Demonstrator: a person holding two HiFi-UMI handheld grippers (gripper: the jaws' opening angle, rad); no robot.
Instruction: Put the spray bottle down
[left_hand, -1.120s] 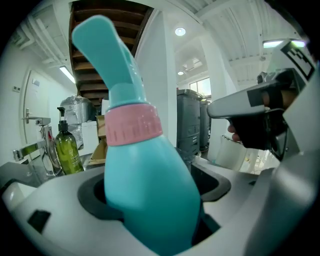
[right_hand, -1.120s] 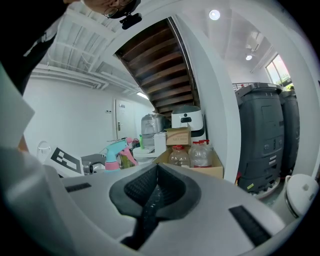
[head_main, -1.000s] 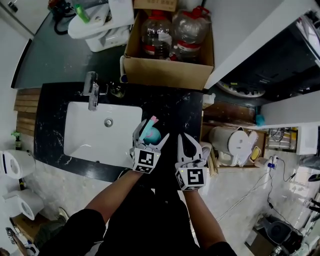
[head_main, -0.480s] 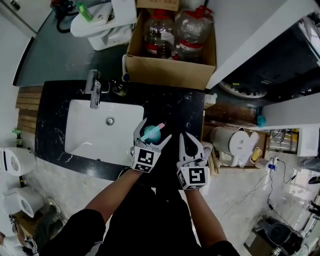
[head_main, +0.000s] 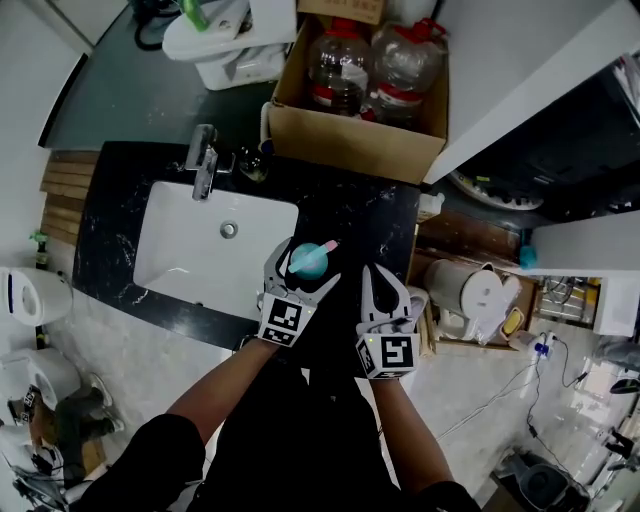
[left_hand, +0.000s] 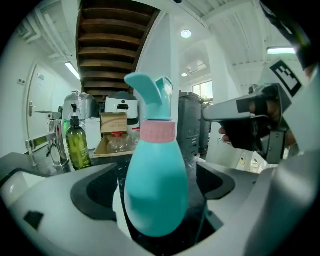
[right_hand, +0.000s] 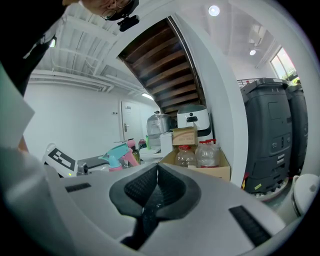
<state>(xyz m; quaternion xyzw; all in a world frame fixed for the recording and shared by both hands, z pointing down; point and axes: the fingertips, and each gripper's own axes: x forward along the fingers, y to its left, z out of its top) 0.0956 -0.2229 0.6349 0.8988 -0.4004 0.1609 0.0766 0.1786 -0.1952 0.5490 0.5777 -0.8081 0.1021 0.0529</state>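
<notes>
The bottle (head_main: 308, 260) stands upright on the black surface (head_main: 365, 225) just right of the sink (head_main: 170, 245). It sits straight ahead between the opening jaws of the left hand-held gripper (head_main: 306, 266), whose pads are clear of it. The right hand-held gripper (head_main: 380, 285), closed and empty, lies farther from the sink. The bottle's base is hidden.

The left gripper's (head_main: 303, 264) jaws are opening, wider than a second ago. The spray bottle (left_hand: 156, 190) (upright between them) now stands free.
</notes>
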